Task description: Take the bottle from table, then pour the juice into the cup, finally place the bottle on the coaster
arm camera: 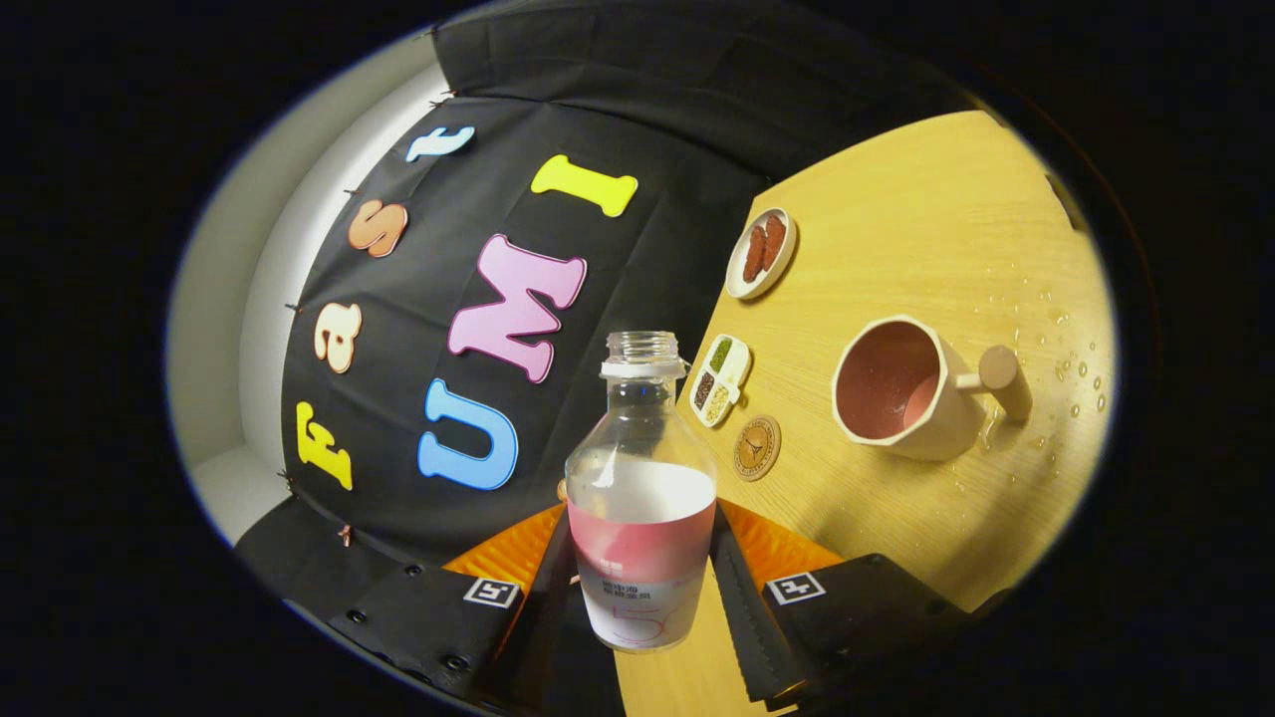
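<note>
Wooden counter (pixel 926 199) seen tilted. Far side: oval white dish (pixel 761 253) holding two reddish-brown pieces. Nearer, just beside it along the counter edge: small white divided tray (pixel 720 379) with green, dark and pale fillings. Scattered water droplets (pixel 1081 373) on the right part of the counter

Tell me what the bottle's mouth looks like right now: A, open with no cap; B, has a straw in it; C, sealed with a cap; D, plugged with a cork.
A: the bottle, clamped between the gripper fingers, shows bare neck threads with no cap.
</note>
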A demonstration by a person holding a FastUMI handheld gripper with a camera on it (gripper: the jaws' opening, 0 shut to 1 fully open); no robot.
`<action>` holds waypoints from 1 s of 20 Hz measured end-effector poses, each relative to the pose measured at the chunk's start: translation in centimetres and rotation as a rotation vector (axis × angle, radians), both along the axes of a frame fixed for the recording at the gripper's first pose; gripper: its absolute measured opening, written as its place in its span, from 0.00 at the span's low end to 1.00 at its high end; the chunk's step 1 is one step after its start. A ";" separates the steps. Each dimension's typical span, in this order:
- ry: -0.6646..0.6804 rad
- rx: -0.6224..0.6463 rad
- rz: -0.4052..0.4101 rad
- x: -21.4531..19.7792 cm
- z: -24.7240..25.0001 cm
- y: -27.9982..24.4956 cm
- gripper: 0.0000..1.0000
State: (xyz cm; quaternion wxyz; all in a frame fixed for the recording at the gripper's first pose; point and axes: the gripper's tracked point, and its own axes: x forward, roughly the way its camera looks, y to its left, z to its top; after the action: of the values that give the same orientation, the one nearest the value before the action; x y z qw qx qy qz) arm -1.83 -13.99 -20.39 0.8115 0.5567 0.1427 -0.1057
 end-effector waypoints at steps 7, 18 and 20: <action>0.009 0.129 -0.075 0.2 -1.0 -0.6 0.74; 0.047 0.343 -0.189 0.2 -3.6 -1.3 0.74; 0.049 0.378 -0.206 0.0 -4.0 -1.5 0.75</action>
State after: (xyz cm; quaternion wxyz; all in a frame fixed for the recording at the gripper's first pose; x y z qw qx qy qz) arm -1.85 -15.48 -24.38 0.6739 0.7078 0.1223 -0.1730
